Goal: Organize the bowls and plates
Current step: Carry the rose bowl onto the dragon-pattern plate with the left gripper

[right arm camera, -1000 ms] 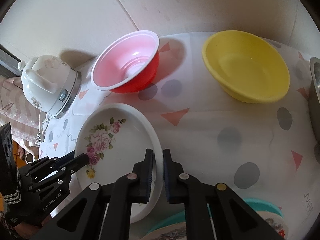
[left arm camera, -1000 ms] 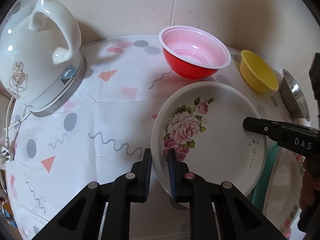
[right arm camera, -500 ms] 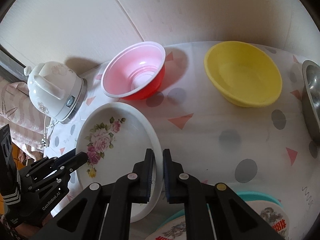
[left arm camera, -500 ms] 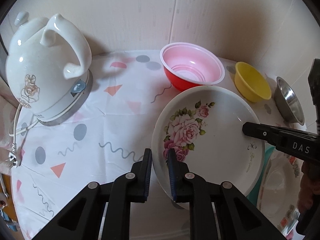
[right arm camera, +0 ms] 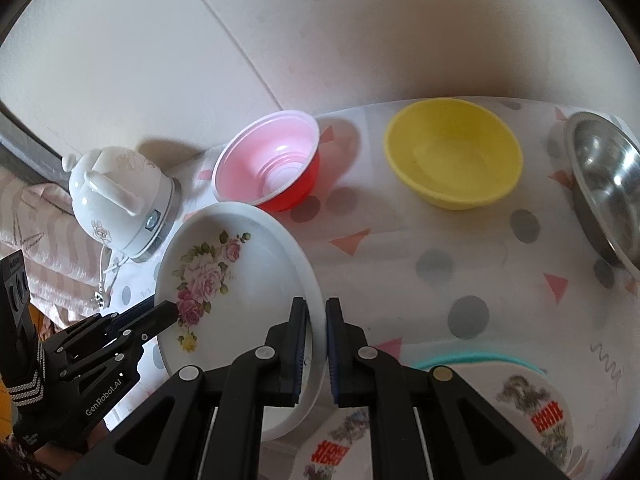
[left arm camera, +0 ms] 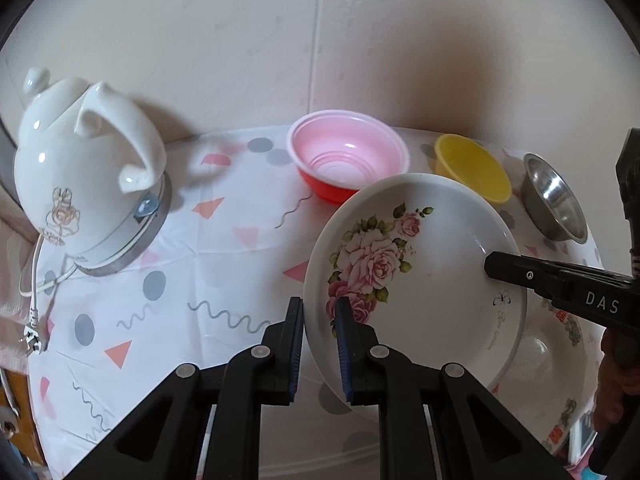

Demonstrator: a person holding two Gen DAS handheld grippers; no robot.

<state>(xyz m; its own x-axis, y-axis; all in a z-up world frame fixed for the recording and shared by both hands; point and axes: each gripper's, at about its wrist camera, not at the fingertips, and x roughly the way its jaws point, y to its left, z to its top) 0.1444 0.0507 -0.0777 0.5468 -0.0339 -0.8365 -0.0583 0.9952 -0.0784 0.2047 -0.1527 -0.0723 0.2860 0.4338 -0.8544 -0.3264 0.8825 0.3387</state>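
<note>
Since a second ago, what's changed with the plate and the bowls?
Both grippers, left and right, have lifted the rose plate off the tablecloth, still clamped on opposite rims. The red bowl, yellow bowl, steel bowl and kettle stayed put.

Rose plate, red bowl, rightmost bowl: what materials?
Rose plate: glossy white with a printed floral decal, ceramic or melamine; the look leaves it open. Red bowl: thin, red outside with a pink inside and stepped rings, likely disposable plastic. Steel bowl: bare metal with mirror-like reflections, probably stainless.
</note>
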